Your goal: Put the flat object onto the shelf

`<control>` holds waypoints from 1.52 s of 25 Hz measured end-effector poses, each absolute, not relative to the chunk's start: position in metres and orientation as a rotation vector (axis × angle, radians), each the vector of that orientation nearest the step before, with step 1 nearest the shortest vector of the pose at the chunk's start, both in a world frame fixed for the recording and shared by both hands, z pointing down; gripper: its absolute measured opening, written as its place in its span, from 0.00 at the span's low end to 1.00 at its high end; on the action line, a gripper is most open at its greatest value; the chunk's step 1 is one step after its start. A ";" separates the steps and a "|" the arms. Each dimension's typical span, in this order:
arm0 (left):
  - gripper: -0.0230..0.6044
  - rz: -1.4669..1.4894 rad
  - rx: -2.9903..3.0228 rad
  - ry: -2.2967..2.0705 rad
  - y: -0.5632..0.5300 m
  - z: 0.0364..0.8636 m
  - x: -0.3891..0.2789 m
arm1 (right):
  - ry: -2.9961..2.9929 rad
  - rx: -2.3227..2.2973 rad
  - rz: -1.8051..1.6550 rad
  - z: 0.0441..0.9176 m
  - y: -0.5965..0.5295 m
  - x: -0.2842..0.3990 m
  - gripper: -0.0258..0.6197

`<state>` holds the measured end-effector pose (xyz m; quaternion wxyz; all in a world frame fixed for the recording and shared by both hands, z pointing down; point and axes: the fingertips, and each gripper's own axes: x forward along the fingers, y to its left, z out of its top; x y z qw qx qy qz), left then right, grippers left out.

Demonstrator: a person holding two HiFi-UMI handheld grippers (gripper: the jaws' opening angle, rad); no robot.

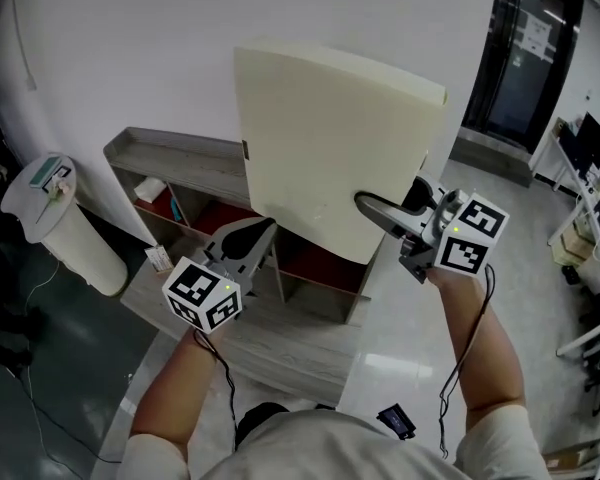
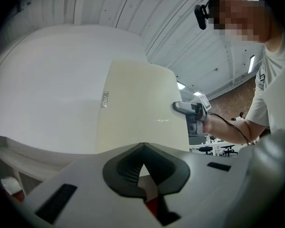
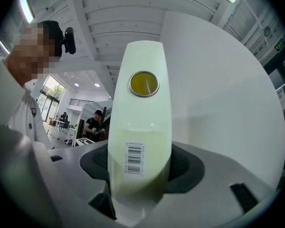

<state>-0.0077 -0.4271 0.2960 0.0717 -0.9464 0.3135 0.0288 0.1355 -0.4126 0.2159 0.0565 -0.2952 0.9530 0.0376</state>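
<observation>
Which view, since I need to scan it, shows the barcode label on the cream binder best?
The right gripper view: the barcode label faces the camera on the cream binder's spine, between the right gripper's jaws. The head view and left gripper view show only the binder's broad face, no barcode.

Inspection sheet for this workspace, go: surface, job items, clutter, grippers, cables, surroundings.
Surface: grey shelf unit with red-backed compartments, against a white wall.
Job's things: cream file, held in the air over the shelf unit, not yet on it.
Clutter: white object in a left compartment; white bin; small dark device on the floor.
Grippers: right gripper shut on the file's spine; left gripper jaws together by the file's lower edge, contact unclear.
Cables: black cable trails along the right forearm; another from the left gripper.
Surroundings: dark doorway; desks far right.
</observation>
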 end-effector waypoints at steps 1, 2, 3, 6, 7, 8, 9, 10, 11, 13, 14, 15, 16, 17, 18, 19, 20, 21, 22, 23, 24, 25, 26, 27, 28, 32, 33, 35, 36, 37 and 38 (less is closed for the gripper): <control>0.06 0.088 -2.839 0.944 -0.432 0.293 -0.006 | 2.894 -0.896 0.125 0.213 -0.418 0.137 0.48; 0.06 0.088 -2.837 0.944 -0.436 0.290 -0.004 | 2.894 -0.898 0.133 0.211 -0.424 0.139 0.48; 0.06 0.087 -2.837 0.942 -0.440 0.289 -0.001 | 2.890 -0.900 0.136 0.209 -0.429 0.141 0.48; 0.06 0.076 -2.836 0.930 -0.454 0.286 0.007 | 2.875 -0.913 0.141 0.205 -0.444 0.148 0.48; 0.06 0.073 -2.836 0.927 -0.459 0.285 0.009 | 2.874 -0.922 0.144 0.205 -0.450 0.149 0.48; 0.06 0.072 -2.837 0.921 -0.465 0.285 0.011 | 2.876 -0.931 0.146 0.206 -0.455 0.151 0.48; 0.06 0.073 -2.840 0.915 -0.470 0.284 0.013 | 2.881 -0.940 0.149 0.207 -0.461 0.151 0.48; 0.06 0.073 -2.844 0.907 -0.475 0.284 0.014 | 2.886 -0.948 0.150 0.208 -0.467 0.151 0.48; 0.06 0.071 -2.848 0.898 -0.481 0.284 0.015 | 2.890 -0.953 0.149 0.209 -0.473 0.151 0.48; 0.06 0.065 -2.857 0.882 -0.491 0.285 0.018 | 2.892 -0.963 0.137 0.212 -0.484 0.152 0.48; 0.06 0.064 -2.862 0.874 -0.496 0.285 0.020 | 2.893 -0.971 0.130 0.214 -0.489 0.152 0.48; 0.06 0.065 -2.867 0.867 -0.501 0.287 0.020 | 2.895 -0.981 0.123 0.217 -0.495 0.153 0.48; 0.06 0.068 -2.873 0.863 -0.506 0.288 0.020 | 2.899 -0.992 0.116 0.220 -0.501 0.153 0.48; 0.06 0.071 -2.879 0.859 -0.512 0.290 0.019 | 2.903 -1.001 0.108 0.223 -0.506 0.153 0.48; 0.06 0.071 -2.885 0.856 -0.516 0.292 0.019 | 2.906 -1.006 0.101 0.226 -0.511 0.154 0.48; 0.06 0.069 -2.892 0.852 -0.520 0.294 0.020 | 2.908 -1.009 0.095 0.228 -0.515 0.155 0.48; 0.06 0.066 -2.898 0.848 -0.523 0.297 0.022 | 2.908 -1.010 0.090 0.229 -0.517 0.156 0.48; 0.06 0.062 -2.903 0.845 -0.526 0.299 0.024 | 2.909 -1.009 0.083 0.231 -0.519 0.158 0.48; 0.06 0.061 -2.907 0.843 -0.528 0.300 0.026 | 2.909 -1.005 0.077 0.232 -0.521 0.160 0.48; 0.06 0.060 -2.909 0.843 -0.531 0.301 0.029 | 2.910 -0.999 0.070 0.233 -0.522 0.161 0.48; 0.06 0.060 -2.909 0.843 -0.534 0.302 0.031 | 2.912 -0.992 0.063 0.234 -0.524 0.162 0.48; 0.06 0.059 -2.909 0.842 -0.536 0.302 0.033 | 2.913 -0.987 0.058 0.234 -0.525 0.163 0.48; 0.06 0.058 -2.910 0.841 -0.538 0.304 0.035 | 2.915 -0.983 0.056 0.235 -0.526 0.164 0.48; 0.06 0.057 -2.913 0.840 -0.540 0.305 0.037 | 2.916 -0.978 0.055 0.236 -0.527 0.165 0.48; 0.06 0.056 -2.916 0.840 -0.542 0.307 0.038 | 2.918 -0.974 0.055 0.237 -0.528 0.166 0.48; 0.06 0.049 -2.922 0.850 -0.546 0.312 0.040 | 2.926 -0.956 0.051 0.241 -0.530 0.167 0.48; 0.06 0.048 -2.924 0.851 -0.547 0.312 0.041 | 2.926 -0.954 0.047 0.242 -0.531 0.168 0.48; 0.06 0.045 -2.925 0.850 -0.547 0.312 0.043 | 2.920 -0.950 0.039 0.243 -0.531 0.169 0.49; 0.06 0.044 -2.925 0.849 -0.547 0.312 0.044 | 2.917 -0.948 0.036 0.244 -0.531 0.170 0.49; 0.06 0.043 -2.924 0.848 -0.546 0.312 0.045 | 2.917 -0.945 0.035 0.244 -0.531 0.170 0.49; 0.06 0.041 -2.923 0.847 -0.546 0.311 0.046 | 2.918 -0.941 0.036 0.244 -0.532 0.169 0.49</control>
